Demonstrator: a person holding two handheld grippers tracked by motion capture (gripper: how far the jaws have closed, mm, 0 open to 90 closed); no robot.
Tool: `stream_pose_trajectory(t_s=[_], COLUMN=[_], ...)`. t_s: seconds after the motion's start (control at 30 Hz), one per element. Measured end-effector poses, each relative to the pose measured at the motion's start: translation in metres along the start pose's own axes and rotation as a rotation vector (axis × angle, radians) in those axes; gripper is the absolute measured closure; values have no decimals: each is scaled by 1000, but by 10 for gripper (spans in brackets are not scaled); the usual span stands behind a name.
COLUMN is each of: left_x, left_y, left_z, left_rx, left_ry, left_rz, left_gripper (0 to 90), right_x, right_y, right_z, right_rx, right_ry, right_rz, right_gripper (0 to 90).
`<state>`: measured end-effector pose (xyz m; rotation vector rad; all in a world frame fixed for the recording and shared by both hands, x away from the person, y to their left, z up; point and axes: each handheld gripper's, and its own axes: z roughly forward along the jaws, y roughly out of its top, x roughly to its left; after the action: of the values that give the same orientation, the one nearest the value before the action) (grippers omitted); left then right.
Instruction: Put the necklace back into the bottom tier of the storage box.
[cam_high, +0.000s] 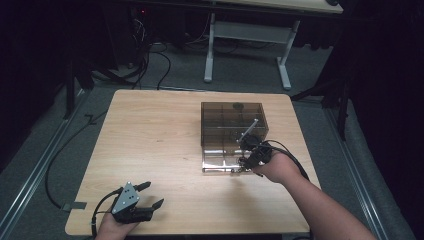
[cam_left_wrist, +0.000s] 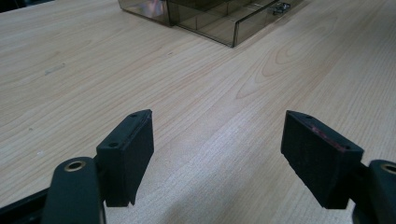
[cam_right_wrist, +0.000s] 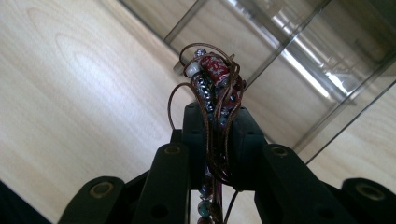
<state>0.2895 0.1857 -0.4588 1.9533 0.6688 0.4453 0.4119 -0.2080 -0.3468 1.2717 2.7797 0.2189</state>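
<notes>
Nearest me the left gripper (cam_high: 150, 195) rests idle on the pale wooden table (cam_high: 150, 130) with jaws wide apart, while beyond it the right gripper (cam_right_wrist: 215, 122) pinches a beaded brown cord bracelet (cam_right_wrist: 212, 74) just before the smoky clear plastic drawer box (cam_high: 232, 125), seemingly not yet stowed.

Smoky-brown box (cam_high: 232, 125), pale woodgrain table (cam_high: 150, 145)

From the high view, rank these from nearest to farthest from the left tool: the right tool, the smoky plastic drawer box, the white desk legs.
1. right tool, across the table to the right
2. smoky plastic drawer box, right of centre, just beyond
3. white desk legs, on the floor past the table
</notes>
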Motion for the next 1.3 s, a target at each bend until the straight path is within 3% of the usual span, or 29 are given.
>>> stream_pose_trajectory(t_s=[0.07, 0.1, 0.17, 0.2, 0.5, 0.6, 0.73, 0.83, 0.87, 1.03, 1.07, 1.1, 1.13, 1.17, 1.3], left_x=[0, 0, 0, 0, -1, -2, -2, -2, -2, -2, -2, -2, -2, -1, -1], left_y=[0, 0, 0, 0, 0, 0, 0, 0, 0, 0, 0, 0, 0, 0, 1], left_z=[0, 0, 0, 0, 1, 0, 0, 0, 0, 0, 1, 0, 1, 1, 1], left_rx=[0, 0, -1, 0, 5, -2, -12, -13, -14, -5, -3, -1, -1, 0, 6], left_ry=[1, 1, 2, 1, -6, -2, 2, 2, 3, 0, -1, -2, -2, -3, -5], left_rz=[0, -1, -1, 0, 19, 25, 32, 27, 25, 27, 27, 28, 27, 26, 24], left_gripper=[259, 259, 260, 261, 289, 298, 299, 322, 328, 330, 330, 328, 326, 323, 319], right_x=[0, -1, -3, -2, -11, -13, -17, -20, -19, -21, -19, -21, -17, -18, -16], right_y=[5, 7, 12, 14, 31, 36, 40, 42, 42, 44, 45, 45, 45, 45, 44], right_z=[0, 0, 1, 2, 21, 29, 36, 42, 43, 48, 47, 48, 48, 50, 49], right_rx=[0, -8, -12, -7, 16, 24, 34, 45, 57, 45, 48, 39, 55, 50, 60], right_ry=[0, -2, -1, -1, -20, -31, -19, -25, -23, -17, -10, -4, -4, 0, -10], right_rz=[20, -3, -2, 17, 13, -10, 23, 0, 17, -8, 12, -10, 32, 1, -21], right_gripper=[794, 794, 794, 794, 794, 793, 793, 794, 794, 793, 793, 793, 793, 793, 794])
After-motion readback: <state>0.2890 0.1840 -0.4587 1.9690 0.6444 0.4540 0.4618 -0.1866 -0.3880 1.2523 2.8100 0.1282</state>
